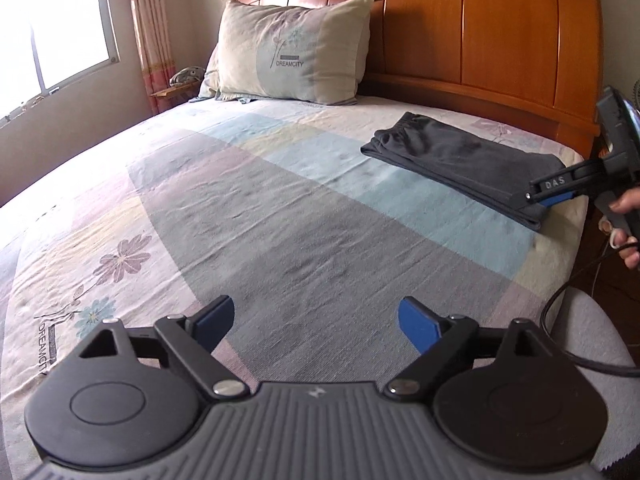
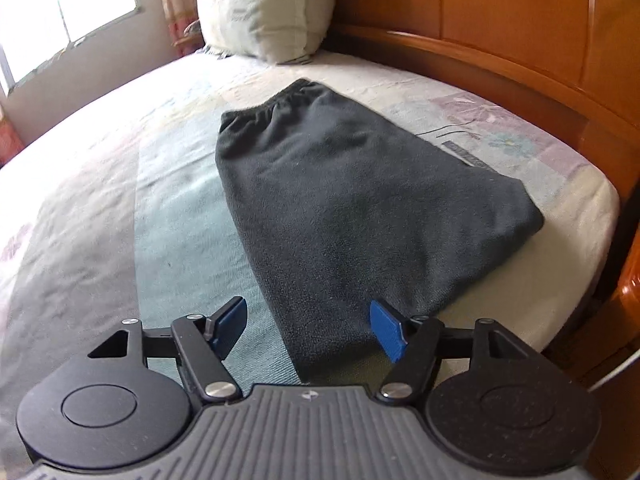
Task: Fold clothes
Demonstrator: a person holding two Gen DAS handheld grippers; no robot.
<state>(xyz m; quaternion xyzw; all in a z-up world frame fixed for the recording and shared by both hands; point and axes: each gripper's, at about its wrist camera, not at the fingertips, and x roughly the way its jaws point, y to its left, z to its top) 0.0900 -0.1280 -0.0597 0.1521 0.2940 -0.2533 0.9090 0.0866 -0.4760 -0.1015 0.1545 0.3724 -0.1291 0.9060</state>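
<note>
I saw the folded dark trousers (image 2: 344, 208) lying flat on the bed sheet (image 1: 280, 216), at 2 o'clock toward the headboard (image 1: 480, 32), my left gripper (image 1: 316, 320) spread apart over bare sheet, my right gripper (image 2: 308, 324) spread apart around the trousers' near end, gripping nothing, pillow (image 1: 292, 48) at 12 o'clock.

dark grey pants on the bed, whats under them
The folded dark grey pants lie flat on the patterned bedsheet. Around them only sheet shows, with part of a printed flower beside the far edge. Whatever sits directly beneath or between the folded layers is covered.
</note>
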